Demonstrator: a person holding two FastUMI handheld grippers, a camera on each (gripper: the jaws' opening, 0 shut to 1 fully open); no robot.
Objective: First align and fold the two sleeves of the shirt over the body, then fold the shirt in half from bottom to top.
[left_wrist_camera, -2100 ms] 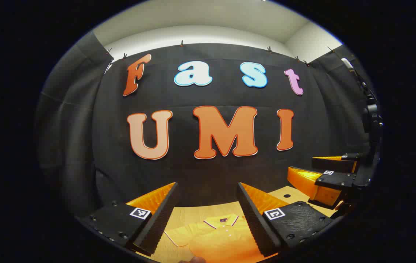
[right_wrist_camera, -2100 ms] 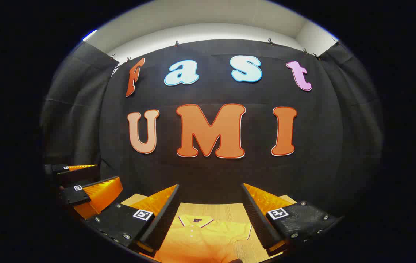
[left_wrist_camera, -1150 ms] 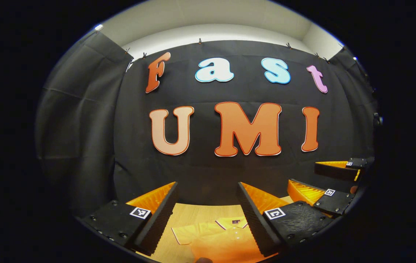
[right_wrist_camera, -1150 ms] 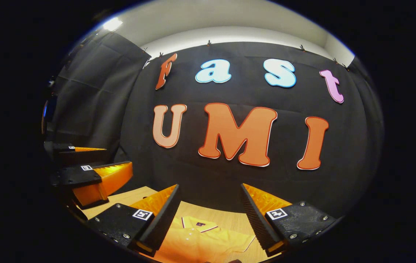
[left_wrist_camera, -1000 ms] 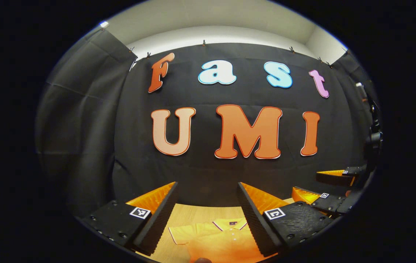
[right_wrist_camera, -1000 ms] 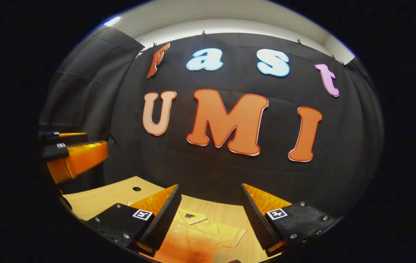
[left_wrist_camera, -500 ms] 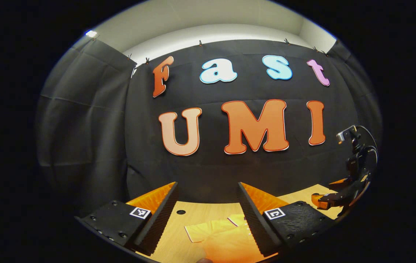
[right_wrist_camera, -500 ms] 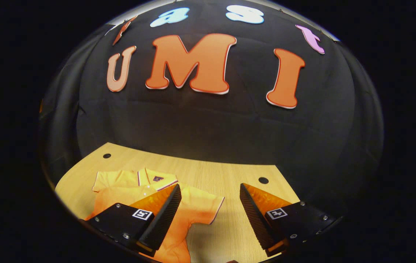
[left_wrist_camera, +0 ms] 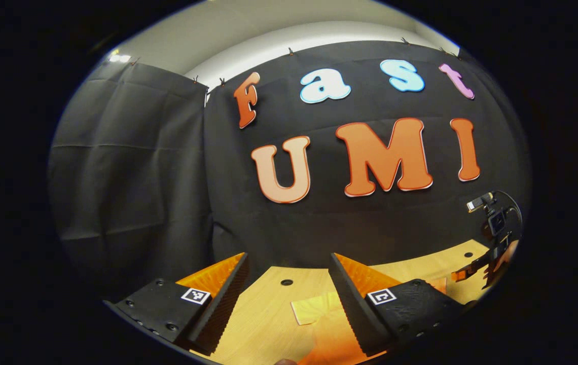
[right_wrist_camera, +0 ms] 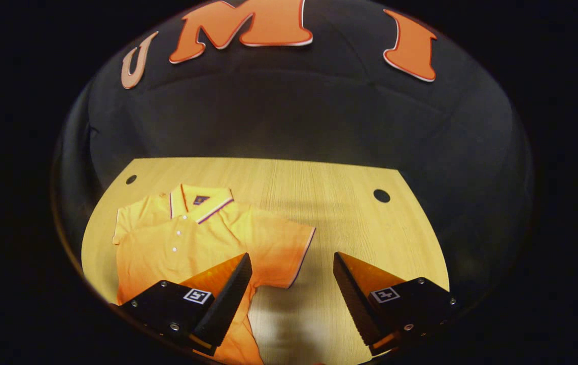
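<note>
I am working in a purpose-built recording booth, a staged data-collection setup and no lived-in home. Black cloth (left_wrist_camera: 132, 167) hangs as the walls on every side I can see, pinned along its top edge by small clips (left_wrist_camera: 291, 51), with a plain pale wall and ceiling (left_wrist_camera: 268, 30) showing above it. The worktop (right_wrist_camera: 319, 203) is a bare light-wood board with round holes (right_wrist_camera: 381, 195) drilled near its far corners, like a rig table. Small square printed marker tags (right_wrist_camera: 195, 295) sit on my claws. At the right edge of the left gripper view, cabled camera hardware (left_wrist_camera: 494, 218) rides on my other claw.
</note>
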